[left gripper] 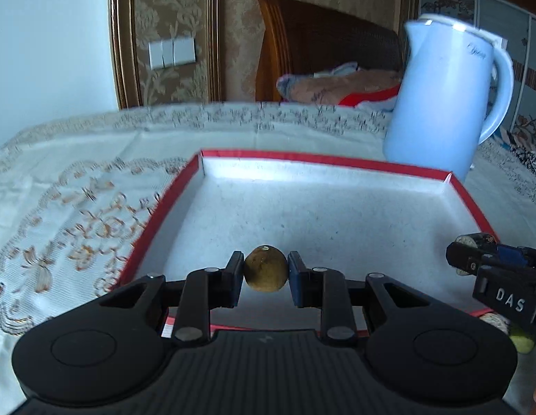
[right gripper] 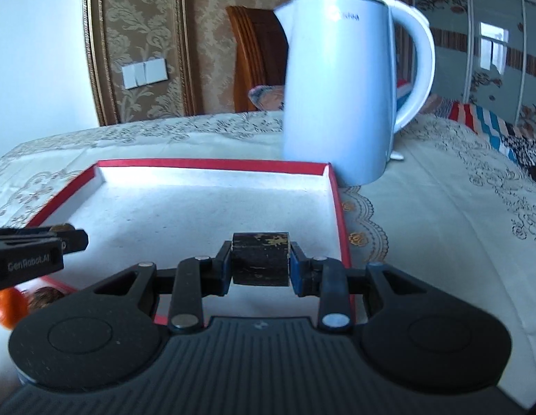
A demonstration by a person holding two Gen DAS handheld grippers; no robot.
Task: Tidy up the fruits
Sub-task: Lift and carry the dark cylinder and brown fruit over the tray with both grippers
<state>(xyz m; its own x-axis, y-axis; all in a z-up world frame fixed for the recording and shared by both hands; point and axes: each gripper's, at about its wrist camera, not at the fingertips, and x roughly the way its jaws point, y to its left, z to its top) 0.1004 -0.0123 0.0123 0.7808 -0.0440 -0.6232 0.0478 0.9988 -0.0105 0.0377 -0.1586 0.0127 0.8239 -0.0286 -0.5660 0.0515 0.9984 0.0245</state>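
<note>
Carrying two items over the red-rimmed tray, one per claw.

Left wrist view: left gripper [left gripper: 265, 274] clamped on a small round brownish fruit [left gripper: 265, 268], pads pressing both sides, low centre of frame. Behind it, the tray [left gripper: 337, 164], its white floor bare, filling the middle. Pale blue kettle [left gripper: 447, 103] upper right, just beyond the tray's far right corner, on the embroidered cloth [left gripper: 77, 180]. Right gripper [left gripper: 475, 256] entering from the right edge, dark thing pinched in its tips. More fruit at the lower right edge, outside the tray: a greenish ball [left gripper: 522, 342], partly hidden.

Right wrist view: right gripper [right gripper: 260, 259] closed on a dark block [right gripper: 260, 258] with worn gold marks, flat-faced, kind hard to tell. Tray rim [right gripper: 212, 163] ahead, right wall just beside the claw. Kettle [right gripper: 340, 97] looming upper centre, close to the tray's far right corner. Left gripper [right gripper: 72, 238] at the left edge. Lower left, outside the tray: an orange fruit [right gripper: 8, 306] and a brownish one [right gripper: 46, 295].

Doing this step well, by judgement:
- Lower each piece until almost on the floor before easing the pads apart; a round fruit dropped from height will likely roll.
- Set the two down well apart, leaving room for the fruit outside.
- Keep the right claw short of the kettle, and the two claws clear of each other.
- Withdraw straight back and up after release, not sideways, to avoid nudging the piece.
</note>
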